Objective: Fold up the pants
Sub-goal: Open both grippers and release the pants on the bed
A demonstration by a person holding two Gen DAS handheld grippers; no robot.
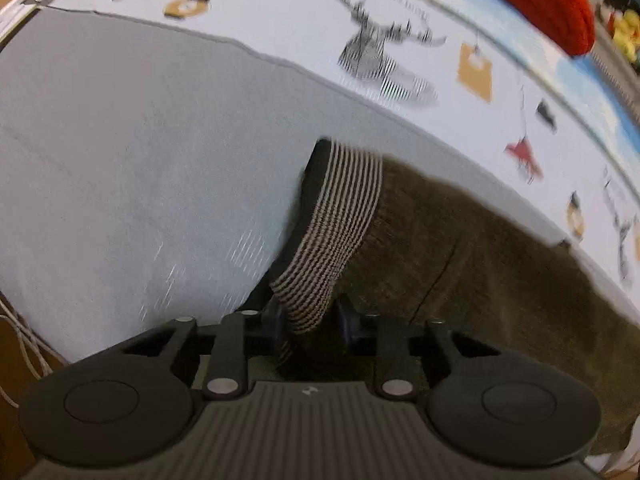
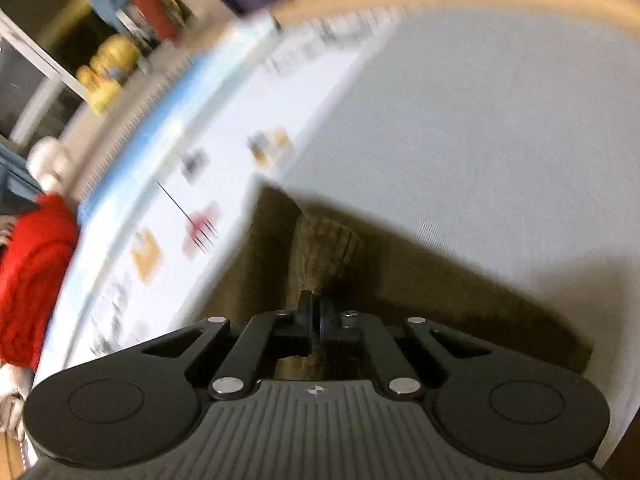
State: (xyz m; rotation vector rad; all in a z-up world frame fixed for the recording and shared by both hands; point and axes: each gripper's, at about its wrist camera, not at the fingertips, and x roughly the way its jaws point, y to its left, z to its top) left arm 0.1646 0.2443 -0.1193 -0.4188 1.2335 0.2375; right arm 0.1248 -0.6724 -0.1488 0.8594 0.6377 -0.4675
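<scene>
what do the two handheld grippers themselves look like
Both match: the left gripper and right gripper have matte black linkage arms with silver pivot pins, two round black discs at the sides, a ribbed dark grey body with a small white emblem, and black fingers.

A: Where does the left wrist view sit?

B: Just behind its own jaws, tipped steeply down, very close to the olive pants (image 1: 460, 240) and the grey sheet (image 1: 140, 152).

A: And the right wrist view?

B: Also behind its jaws, angled down less steeply, close over the same pants and sheet.

A: What do both share?

B: The pants, the grey sheet, the white printed cloth (image 1: 280, 12) and a red garment (image 2: 32, 272) at the edge.
</scene>
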